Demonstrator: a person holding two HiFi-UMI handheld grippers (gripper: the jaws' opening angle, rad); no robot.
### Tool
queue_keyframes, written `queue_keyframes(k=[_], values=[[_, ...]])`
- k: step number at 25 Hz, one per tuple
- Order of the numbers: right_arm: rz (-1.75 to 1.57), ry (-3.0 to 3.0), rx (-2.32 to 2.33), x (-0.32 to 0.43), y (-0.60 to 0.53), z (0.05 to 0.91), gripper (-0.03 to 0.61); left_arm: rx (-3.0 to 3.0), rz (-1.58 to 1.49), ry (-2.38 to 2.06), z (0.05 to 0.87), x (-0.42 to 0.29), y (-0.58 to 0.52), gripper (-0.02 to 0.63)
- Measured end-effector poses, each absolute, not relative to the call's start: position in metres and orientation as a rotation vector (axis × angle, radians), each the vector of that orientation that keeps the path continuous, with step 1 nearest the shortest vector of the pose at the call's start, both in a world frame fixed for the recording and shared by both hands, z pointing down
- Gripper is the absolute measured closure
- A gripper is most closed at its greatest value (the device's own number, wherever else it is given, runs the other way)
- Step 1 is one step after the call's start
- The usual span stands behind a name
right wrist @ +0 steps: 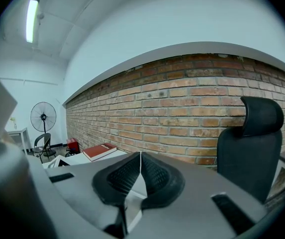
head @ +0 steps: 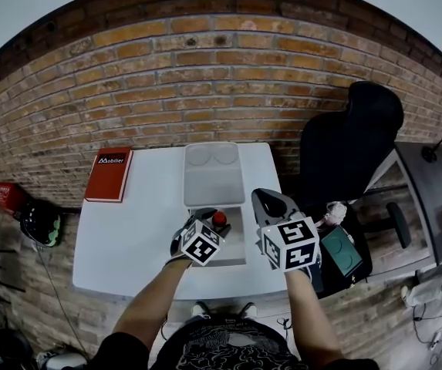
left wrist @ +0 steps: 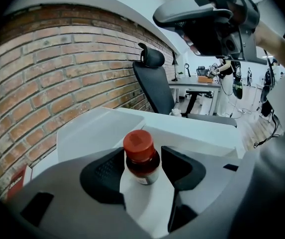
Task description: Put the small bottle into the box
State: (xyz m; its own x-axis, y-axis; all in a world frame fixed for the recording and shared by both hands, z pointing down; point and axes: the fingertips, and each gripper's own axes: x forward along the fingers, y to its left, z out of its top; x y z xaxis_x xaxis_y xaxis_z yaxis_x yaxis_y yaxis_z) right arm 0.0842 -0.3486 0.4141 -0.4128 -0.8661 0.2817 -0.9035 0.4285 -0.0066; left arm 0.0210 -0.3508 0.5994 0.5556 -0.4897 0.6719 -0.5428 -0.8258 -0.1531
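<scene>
A small bottle with a red cap was held between the two black pads of the left gripper. The jaws were set only as far apart as the bottle is wide, and one pad was pressed on each side of it. The bottle was kept upright, with its cap above the pads.

In the head view, the left gripper and the bottle were seen over the open box. The box was white and was placed near the front edge of a white table. Its lid was folded back toward the brick wall. It could not be told if the bottle's bottom was touching the floor of the box.

The right gripper was held just beside the box, on its right side. In the right gripper view, the two pads of the right gripper were seen pressed flat together. Nothing was held between them.

A red book was laid on the far left part of the table, well apart from the box. A black chair was parked to the right of the table, next to the wall. A round fan was seen far off in the right gripper view.
</scene>
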Motion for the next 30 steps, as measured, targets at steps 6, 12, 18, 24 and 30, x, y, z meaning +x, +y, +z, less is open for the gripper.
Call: queue_keyframes(k=[6, 12, 18, 24, 30], values=[[0.241, -2.473, 1.528, 0.079, -0.350, 0.415, 0.557, 2.690, 1.108, -0.958, 0.593, 0.006, -0.347, 0.380], [0.260, -2.494, 1.510, 0.072, -0.353, 0.416, 0.557, 2.672, 1.069, -1.020, 0.583, -0.013, -0.342, 0.380], [0.263, -2.518, 1.484, 0.066, -0.356, 0.417, 0.557, 2.633, 0.974, -1.137, 0.567, -0.033, -0.350, 0.394], [0.253, -2.534, 1.481, 0.064, -0.360, 0.411, 0.557, 2.570, 0.820, -1.256, 0.531, -0.053, -0.364, 0.421], [0.239, -2.534, 1.495, 0.068, -0.361, 0.406, 0.557, 2.565, 0.686, -1.341, 0.487, -0.063, -0.376, 0.445]])
